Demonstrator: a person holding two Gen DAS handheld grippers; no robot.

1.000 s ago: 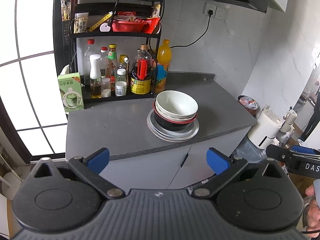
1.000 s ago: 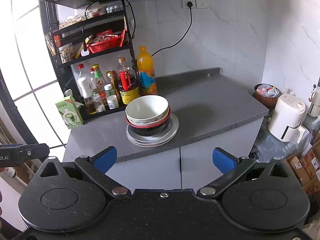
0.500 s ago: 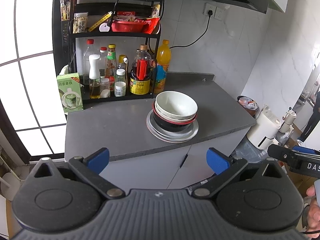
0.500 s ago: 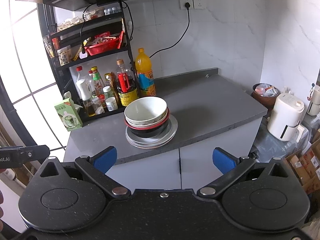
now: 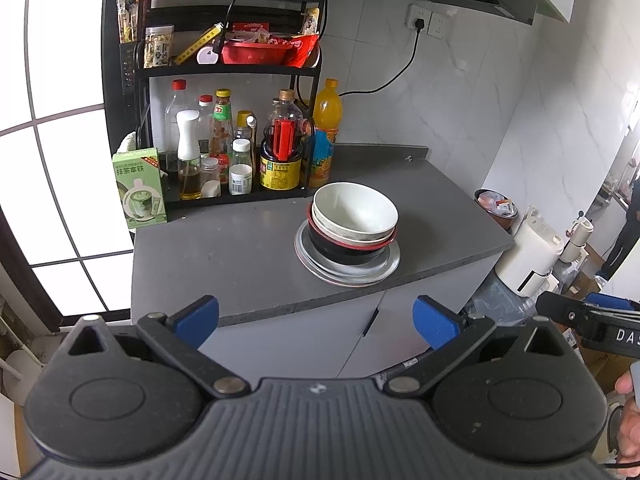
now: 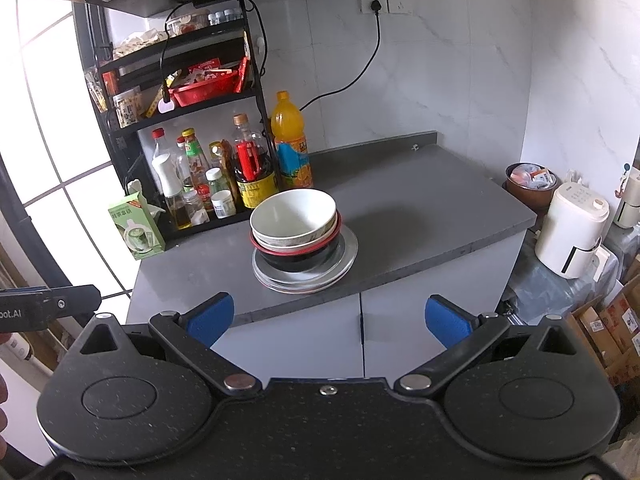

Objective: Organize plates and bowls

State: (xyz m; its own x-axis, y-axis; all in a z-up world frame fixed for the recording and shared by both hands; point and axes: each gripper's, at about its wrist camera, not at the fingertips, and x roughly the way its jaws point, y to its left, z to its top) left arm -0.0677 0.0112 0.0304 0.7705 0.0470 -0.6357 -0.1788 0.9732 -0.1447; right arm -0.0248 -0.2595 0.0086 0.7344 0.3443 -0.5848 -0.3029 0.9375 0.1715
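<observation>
You face a grey stone kitchen counter (image 5: 248, 256) against a white marble-tiled wall. Your left gripper (image 5: 316, 318) and right gripper (image 6: 328, 316) both hang in front of its edge, jaws spread wide and empty. Beyond them, near the front edge, white ceramic bowls (image 5: 354, 214) nest in a black red-rimmed bowl (image 5: 344, 250) on stacked metal plates (image 5: 348, 272). A black bottle rack (image 5: 224, 76) stands behind.

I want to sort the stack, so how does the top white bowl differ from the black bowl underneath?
The white bowl is pale inside and out; the black bowl is dark with a red rim. The white bowl sits topmost and tilted, its inside showing; the black bowl sits lower, directly on the plates, its inside covered. Both are round, upright and nested in one stack.
</observation>
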